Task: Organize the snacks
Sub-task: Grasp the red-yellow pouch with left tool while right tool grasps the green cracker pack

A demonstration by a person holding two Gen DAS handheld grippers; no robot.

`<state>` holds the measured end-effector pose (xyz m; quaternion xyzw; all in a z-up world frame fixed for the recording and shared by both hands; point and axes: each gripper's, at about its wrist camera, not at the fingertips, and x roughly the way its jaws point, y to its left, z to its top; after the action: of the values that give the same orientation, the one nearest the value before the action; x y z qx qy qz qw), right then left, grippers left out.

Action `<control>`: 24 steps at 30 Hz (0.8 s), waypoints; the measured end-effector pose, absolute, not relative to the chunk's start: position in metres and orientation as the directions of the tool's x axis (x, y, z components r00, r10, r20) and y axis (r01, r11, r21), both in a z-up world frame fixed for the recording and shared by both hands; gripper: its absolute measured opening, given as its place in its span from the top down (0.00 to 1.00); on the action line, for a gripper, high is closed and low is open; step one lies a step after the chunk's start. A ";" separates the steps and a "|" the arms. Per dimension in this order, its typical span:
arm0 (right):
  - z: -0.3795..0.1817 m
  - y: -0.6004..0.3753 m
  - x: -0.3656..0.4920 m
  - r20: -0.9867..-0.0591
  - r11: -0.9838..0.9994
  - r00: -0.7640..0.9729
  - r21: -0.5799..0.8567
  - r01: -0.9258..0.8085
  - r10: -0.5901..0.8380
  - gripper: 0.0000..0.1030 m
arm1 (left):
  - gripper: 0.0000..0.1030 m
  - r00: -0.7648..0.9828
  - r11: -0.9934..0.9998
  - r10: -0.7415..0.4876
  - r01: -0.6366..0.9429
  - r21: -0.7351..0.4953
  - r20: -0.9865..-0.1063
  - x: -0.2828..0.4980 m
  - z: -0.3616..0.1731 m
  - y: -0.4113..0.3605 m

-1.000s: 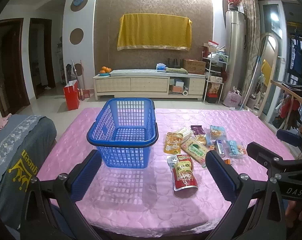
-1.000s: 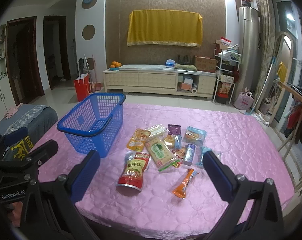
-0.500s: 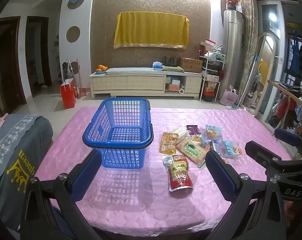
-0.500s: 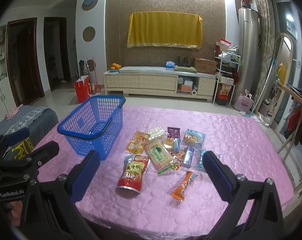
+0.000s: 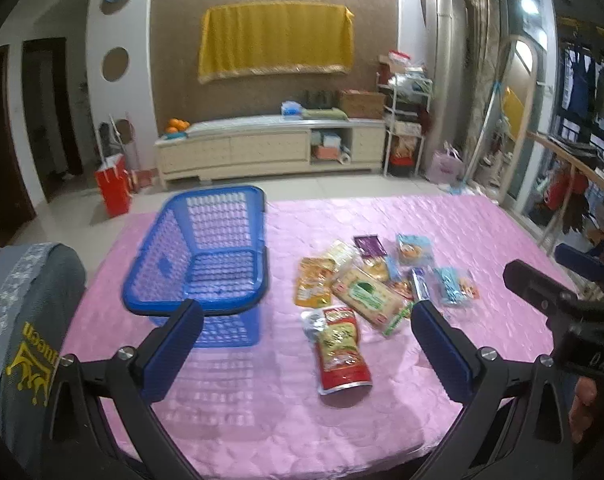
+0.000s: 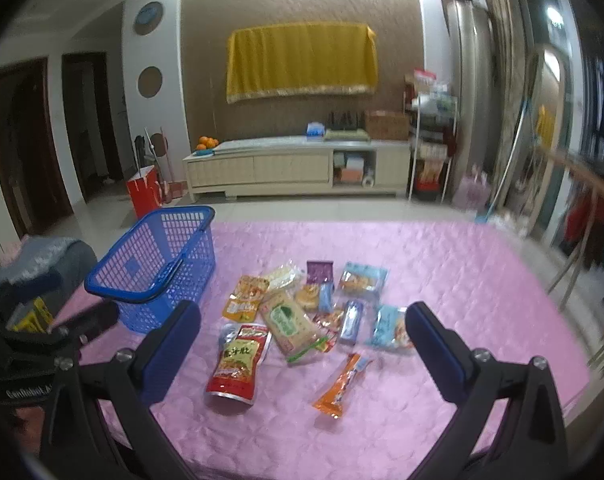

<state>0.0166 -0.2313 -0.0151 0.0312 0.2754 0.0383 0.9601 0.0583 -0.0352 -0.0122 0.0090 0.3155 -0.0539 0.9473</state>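
Note:
A blue plastic basket (image 5: 206, 264) (image 6: 158, 268) stands empty on the left of the pink table (image 5: 461, 224). To its right lies a cluster of snack packets: a red pouch (image 5: 341, 352) (image 6: 240, 360), a green-labelled pack (image 5: 367, 296) (image 6: 292, 326), an orange pouch (image 5: 313, 282) (image 6: 244, 298), light blue packets (image 5: 453, 284) (image 6: 387, 326) and an orange stick pack (image 6: 341, 380). My left gripper (image 5: 307, 352) hovers open above the table's near edge, nothing between its fingers. My right gripper (image 6: 303, 352) is open too, above the snacks' near side.
A grey-covered chair (image 5: 26, 320) stands at the table's left. Beyond the table are a low cream cabinet (image 5: 270, 152), a red bag (image 5: 112, 188) on the floor and a shelf rack (image 5: 405, 132). A hand (image 5: 585, 404) holds the other gripper at right.
Both views have drifted: the basket and snacks sit a little further left and the scene is slightly tilted and blurred. Both grippers stay open and empty.

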 end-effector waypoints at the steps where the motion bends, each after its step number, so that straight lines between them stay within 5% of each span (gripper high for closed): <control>1: -0.020 -0.237 0.022 -0.544 0.994 0.834 0.100 -0.051 0.098 0.00 | 0.00 0.784 0.993 -0.104 0.118 -0.017 -0.612 0.064 -0.016 -0.040; 24: -0.144 -0.272 0.103 -0.800 0.999 0.599 0.036 0.008 0.024 0.04 | 0.07 0.479 0.983 -0.092 0.183 -0.003 -0.873 0.176 -0.153 -0.098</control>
<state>0.1032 -0.2719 -0.1441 0.0180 0.4477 0.0046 0.8940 0.1755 -0.0981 -0.1534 0.0450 0.5042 -0.0801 0.8587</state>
